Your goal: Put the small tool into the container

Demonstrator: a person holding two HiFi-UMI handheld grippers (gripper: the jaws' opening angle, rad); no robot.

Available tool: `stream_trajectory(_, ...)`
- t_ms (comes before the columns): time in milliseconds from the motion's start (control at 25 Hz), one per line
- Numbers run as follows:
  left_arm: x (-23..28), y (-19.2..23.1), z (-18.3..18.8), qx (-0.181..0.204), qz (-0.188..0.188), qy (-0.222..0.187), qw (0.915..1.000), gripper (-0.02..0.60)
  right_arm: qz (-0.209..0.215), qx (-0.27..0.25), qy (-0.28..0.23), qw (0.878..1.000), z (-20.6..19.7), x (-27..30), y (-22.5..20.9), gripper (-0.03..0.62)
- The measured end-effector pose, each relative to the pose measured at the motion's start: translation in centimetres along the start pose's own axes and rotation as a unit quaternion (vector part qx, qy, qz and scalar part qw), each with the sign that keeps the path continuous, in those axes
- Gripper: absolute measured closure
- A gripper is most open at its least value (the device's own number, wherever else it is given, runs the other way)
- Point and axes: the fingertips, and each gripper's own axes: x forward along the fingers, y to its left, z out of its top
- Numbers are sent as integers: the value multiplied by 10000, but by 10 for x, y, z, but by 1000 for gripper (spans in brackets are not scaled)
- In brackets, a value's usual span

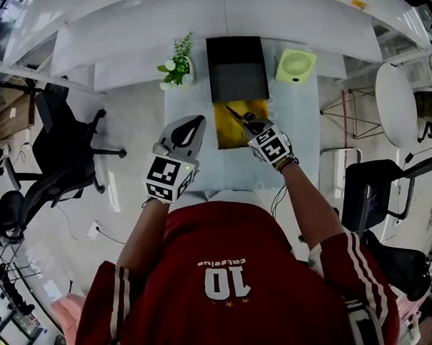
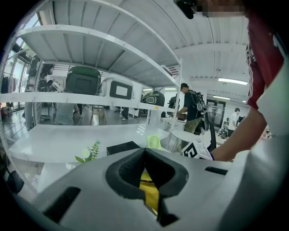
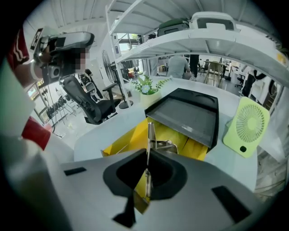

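Tool (image 3: 149, 133) is pinched in the right gripper (image 3: 147, 159), hanging just over the yellow container (image 3: 118, 143), not dropped in yet. Left gripper (image 2: 144, 154) is pressed together, empty, off to the side.
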Motion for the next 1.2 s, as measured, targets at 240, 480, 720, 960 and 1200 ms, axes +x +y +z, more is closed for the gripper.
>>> stream_trajectory(240,0,7,1,-32,47,18,10000,583,48,0,145,9999,-6,8,5,576)
stream_trajectory(480,-3,9,2,-17,71,21,10000,583,32,-208,256,9995,-3,13,8,572)
stream_trajectory(720,-10,16,-2,-108,90,38,9999,583,-39,-123,402,9991,-1,18,10,542)
stream_trajectory(960,-18,18,-4,-148,128,25,9998,583,-252,-94,319,9991,2,16,-2,530)
stream_trajectory(1200,-20,22,-3,-215,186,-59,9996,583,-423,-39,326,9986,8,3,-15,526)
